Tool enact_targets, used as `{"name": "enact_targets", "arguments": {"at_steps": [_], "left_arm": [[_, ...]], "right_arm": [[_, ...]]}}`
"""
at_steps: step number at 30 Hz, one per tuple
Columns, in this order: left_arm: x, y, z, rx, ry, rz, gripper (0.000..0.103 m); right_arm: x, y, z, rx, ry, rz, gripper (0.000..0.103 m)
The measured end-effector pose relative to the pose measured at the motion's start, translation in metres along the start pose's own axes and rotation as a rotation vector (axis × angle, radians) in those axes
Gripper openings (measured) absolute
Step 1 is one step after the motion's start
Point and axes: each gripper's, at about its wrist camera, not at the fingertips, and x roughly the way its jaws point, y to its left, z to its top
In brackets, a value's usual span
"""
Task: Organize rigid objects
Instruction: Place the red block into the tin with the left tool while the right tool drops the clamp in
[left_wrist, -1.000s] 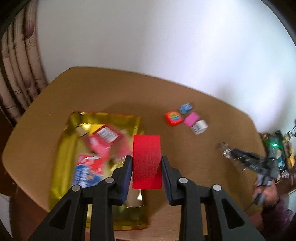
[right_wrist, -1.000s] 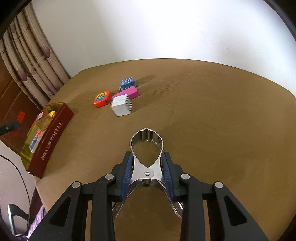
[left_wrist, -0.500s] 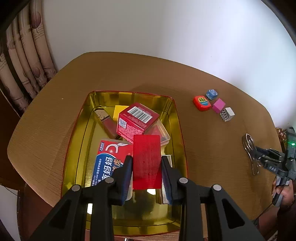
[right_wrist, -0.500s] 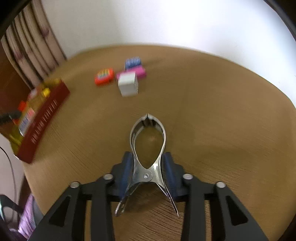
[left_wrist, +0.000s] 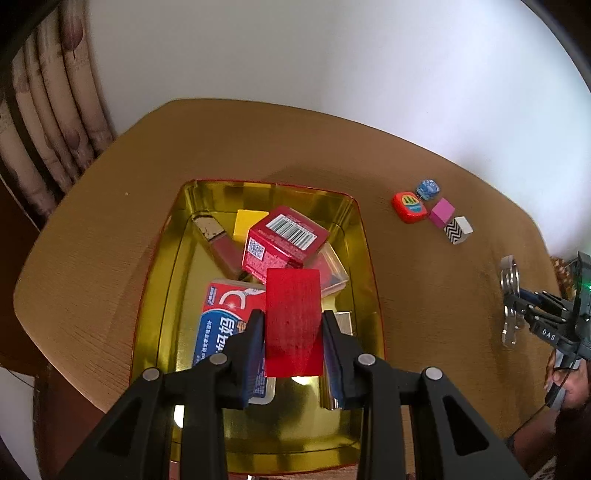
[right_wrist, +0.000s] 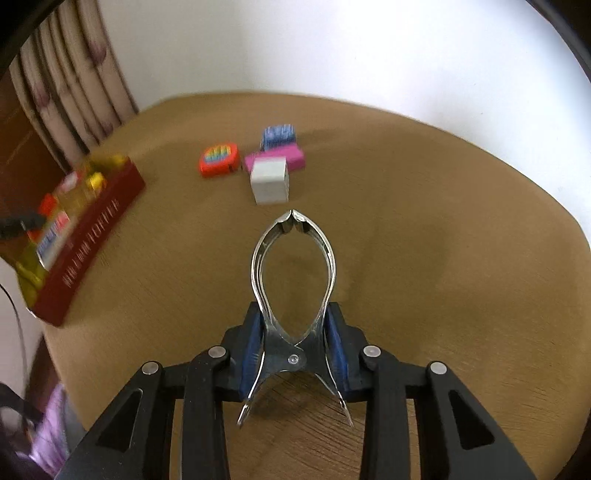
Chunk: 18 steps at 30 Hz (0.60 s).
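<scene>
- Our left gripper (left_wrist: 293, 332) is clamped on a flat red block (left_wrist: 293, 321), one pad on each long side. It's held above the near half of the gold tin tray (left_wrist: 159, 266), long axis pointing straight away from us along the fingers.
- Under it the tray's pretty crowded: a red carton (left_wrist: 284, 240) with a barcode and a QR code sits tilted near the middle, a blue and red toothpaste box (left_wrist: 225, 325) lies at the near left with writing we can't read, a yellow block (left_wrist: 249, 223) is toward the far edge, and a brownish stick thing (left_wrist: 218, 240) lies along the left side.
- Our right gripper (right_wrist: 293, 343) is squeezed on a shiny metal spring clamp (right_wrist: 293, 280) at its pivot; its closed tips point away from us, handles splayed back toward the camera. It's over the table (right_wrist: 424, 221), not far from the right edge.
- Just past the clamp's tips is a white cube (right_wrist: 269, 181) (zigzag pattern on one face in the left view), then a pink block (right_wrist: 291, 157), a blue block (right_wrist: 279, 134) and an orange-red tape measure (right_wrist: 218, 160), all bunched together toward the table's far right.
- In the right view the tray's red outer wall has lettering, too blurred to read.
</scene>
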Motion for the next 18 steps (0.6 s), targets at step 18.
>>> {"name": "enact_targets", "arguments": {"at_steps": [18], "left_arm": [[-0.056, 0.034, -0.075, -0.19, -0.167, 0.106, 0.036]], "right_arm": [[-0.034, 0.166, 0.071, -0.006, -0.03, 0.497, 0.031]]}}
